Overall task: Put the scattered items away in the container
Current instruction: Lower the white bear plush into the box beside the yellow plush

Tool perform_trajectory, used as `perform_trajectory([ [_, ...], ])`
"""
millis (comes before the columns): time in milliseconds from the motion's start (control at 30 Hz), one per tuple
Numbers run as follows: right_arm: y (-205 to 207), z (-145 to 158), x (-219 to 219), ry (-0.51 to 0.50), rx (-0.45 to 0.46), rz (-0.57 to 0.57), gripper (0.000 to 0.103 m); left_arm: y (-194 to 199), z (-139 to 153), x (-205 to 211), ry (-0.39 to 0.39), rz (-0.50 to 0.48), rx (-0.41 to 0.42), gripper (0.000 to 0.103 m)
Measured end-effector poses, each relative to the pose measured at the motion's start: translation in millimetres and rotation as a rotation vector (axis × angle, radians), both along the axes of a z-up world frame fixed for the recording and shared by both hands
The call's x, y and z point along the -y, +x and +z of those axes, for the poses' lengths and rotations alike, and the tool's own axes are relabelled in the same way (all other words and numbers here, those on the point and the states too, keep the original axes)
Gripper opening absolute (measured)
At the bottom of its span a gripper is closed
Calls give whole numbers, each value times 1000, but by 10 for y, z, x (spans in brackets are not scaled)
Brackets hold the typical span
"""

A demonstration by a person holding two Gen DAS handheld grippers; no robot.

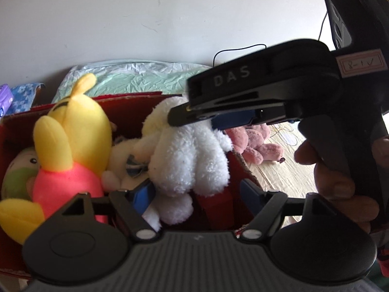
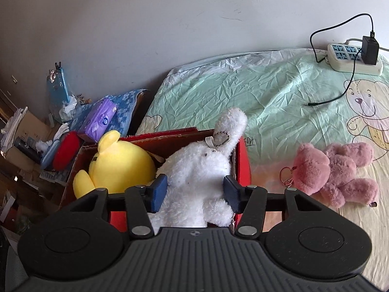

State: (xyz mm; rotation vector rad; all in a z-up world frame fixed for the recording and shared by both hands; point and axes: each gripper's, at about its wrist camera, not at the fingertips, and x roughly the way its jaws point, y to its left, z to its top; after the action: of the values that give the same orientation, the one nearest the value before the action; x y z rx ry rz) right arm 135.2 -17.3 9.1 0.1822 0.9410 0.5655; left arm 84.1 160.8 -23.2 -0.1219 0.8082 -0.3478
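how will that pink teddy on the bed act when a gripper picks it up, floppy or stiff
Probably floppy: the pink plush teddy lies sprawled on the bed sheet, limbs splayed. Likely light, since it looks like fluffy stuffed fabric. Its fuzzy pile should grip well between the pads rather than slip, though the metal keyring at its side may dangle.

I read "DAS" in raised grey capitals on the black upper body of the right gripper, seen from the left wrist camera. Behind it, on the same housing, I see a pale paper label with a hand-drawn frame and handwritten marks, apparently "8-1" and a tick; I cannot confirm them. The purple tissue pack in the right wrist view carries a round blue logo, too small to read.
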Motion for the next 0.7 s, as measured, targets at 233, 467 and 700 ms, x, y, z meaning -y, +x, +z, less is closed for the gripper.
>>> perform_trajectory([
  [233, 15, -36, -85, -9, 3, 32, 49, 44, -29, -23, -45, 1, -10, 75],
  [467, 44, -61, -151, -53, 33, 93, 49, 14, -54, 112, 4, -10, 4, 72],
  [700, -6, -8, -110, -65, 33, 78, 50, 76, -40, 159, 12, 4, -1, 75],
])
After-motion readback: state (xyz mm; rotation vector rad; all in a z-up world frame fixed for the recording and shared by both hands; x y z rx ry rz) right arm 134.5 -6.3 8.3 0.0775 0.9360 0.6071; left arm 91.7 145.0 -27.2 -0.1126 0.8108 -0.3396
